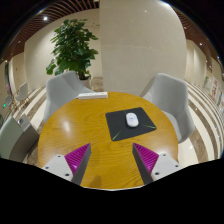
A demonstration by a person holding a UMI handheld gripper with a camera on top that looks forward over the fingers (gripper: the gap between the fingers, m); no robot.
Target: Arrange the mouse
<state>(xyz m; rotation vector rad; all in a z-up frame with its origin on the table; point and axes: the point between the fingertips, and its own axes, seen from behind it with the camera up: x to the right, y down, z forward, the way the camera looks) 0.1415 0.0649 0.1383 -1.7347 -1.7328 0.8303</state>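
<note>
A round wooden table (75,130) with a warm yellow-brown top fills the middle of the scene. A dark grey mat (128,124) lies flat on the table, toward its far right part. A thin white strip-like item (88,96) rests at the table's far edge, left of the mat; what it is cannot be made out. Three pale grey chairs ring the table: one (62,88) behind its far left side, one (172,98) at its far right, and one (10,135) at its left. A leafy green potted plant (73,45) stands beyond the table, behind the far left chair. A broad pale column (132,45) rises beyond the table, right of the plant.
</note>
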